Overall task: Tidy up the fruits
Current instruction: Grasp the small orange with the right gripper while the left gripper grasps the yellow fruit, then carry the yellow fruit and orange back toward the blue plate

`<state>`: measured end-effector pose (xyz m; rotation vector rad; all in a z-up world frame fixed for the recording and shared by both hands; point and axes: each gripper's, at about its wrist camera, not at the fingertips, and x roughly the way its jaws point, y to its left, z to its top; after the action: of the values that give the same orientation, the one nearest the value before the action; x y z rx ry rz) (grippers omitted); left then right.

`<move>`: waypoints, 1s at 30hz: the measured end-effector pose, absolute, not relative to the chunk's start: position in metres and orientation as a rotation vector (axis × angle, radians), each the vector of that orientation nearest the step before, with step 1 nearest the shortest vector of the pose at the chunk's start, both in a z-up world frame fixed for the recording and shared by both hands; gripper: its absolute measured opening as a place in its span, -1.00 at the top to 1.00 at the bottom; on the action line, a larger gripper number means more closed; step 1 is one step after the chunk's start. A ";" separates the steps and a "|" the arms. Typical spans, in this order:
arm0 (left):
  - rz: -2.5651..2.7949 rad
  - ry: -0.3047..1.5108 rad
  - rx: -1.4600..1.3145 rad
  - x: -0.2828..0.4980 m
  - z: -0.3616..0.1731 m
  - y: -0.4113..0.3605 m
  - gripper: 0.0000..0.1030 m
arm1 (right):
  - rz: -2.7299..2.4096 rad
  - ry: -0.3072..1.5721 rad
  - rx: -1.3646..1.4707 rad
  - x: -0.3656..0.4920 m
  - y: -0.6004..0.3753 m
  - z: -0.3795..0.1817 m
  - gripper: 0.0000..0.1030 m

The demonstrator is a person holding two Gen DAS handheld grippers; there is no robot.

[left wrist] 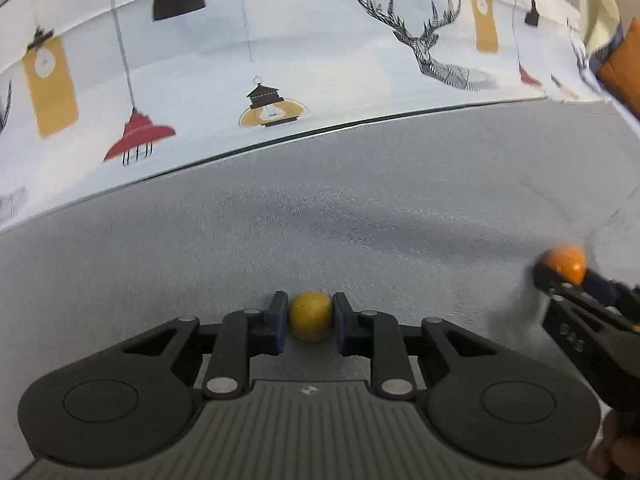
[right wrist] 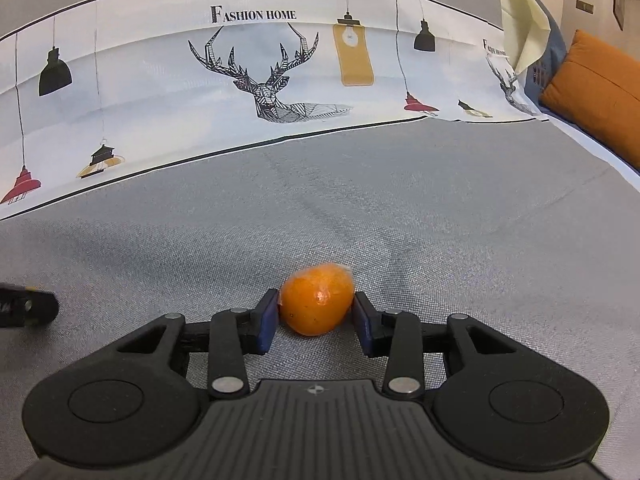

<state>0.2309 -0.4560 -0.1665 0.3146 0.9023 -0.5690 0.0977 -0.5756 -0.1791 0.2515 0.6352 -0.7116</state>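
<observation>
My left gripper (left wrist: pixel 310 316) is shut on a small round yellow-brown fruit (left wrist: pixel 310 321), held between its blue pads above the grey cloth. My right gripper (right wrist: pixel 316 312) is shut on an orange fruit (right wrist: pixel 317 304) that looks wrapped in clear film. In the left wrist view the right gripper (left wrist: pixel 560 276) appears blurred at the far right, with the orange fruit (left wrist: pixel 566 262) in it. In the right wrist view a tip of the left gripper (right wrist: pixel 28 308) shows at the left edge.
A grey cloth surface (right wrist: pixel 360 200) lies under both grippers. Behind it hangs a white printed cloth (right wrist: pixel 260 72) with lamps and a deer. An orange cushion (right wrist: pixel 596 92) and a pale yellow cloth (right wrist: pixel 520 12) sit at the far right.
</observation>
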 end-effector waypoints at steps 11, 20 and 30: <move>-0.474 0.917 0.283 0.170 -0.088 -0.347 0.50 | -0.623 0.516 0.249 0.112 -0.530 -0.133 0.23; -0.318 0.957 0.286 0.074 -0.029 -0.177 0.50 | -0.314 0.429 0.128 0.042 -0.397 -0.056 0.23; -0.203 0.962 0.224 -0.013 -0.006 -0.065 0.50 | -0.037 0.637 0.147 -0.094 -0.263 -0.034 0.23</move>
<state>-0.0127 -0.0654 -0.0061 0.2238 0.9624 -0.2028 -0.0938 -0.2631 -0.0341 0.1470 0.6374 -0.0370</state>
